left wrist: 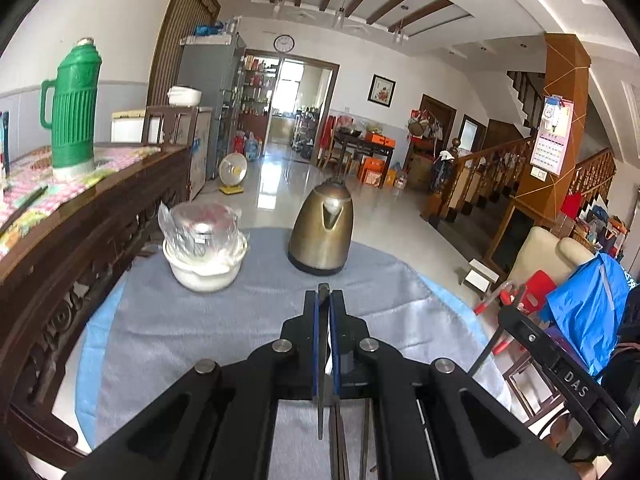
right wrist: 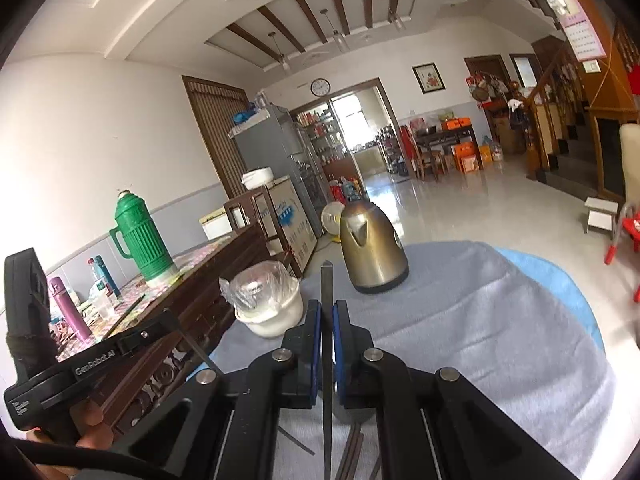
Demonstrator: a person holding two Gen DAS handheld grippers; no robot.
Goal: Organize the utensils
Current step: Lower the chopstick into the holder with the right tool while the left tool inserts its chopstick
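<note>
Thin dark metal chopsticks (right wrist: 327, 320) are the things to tidy here, and each tongs has one pinched flat between its blue pads. The right tongs (right wrist: 327, 305) are closed tight on one stick, whose tip pokes up past the pads. The left tongs (left wrist: 324, 295) are closed tight on another dark stick (left wrist: 322, 360). More sticks lie below on the grey cloth (right wrist: 460, 320) of the round worktop. These sticks look stiff, light and slippery, so I think a hold near the middle is best. Farther off stand a white bowl with a plastic-wrapped lid (left wrist: 205, 256) and a brassy metal kettle (left wrist: 322, 232).
</note>
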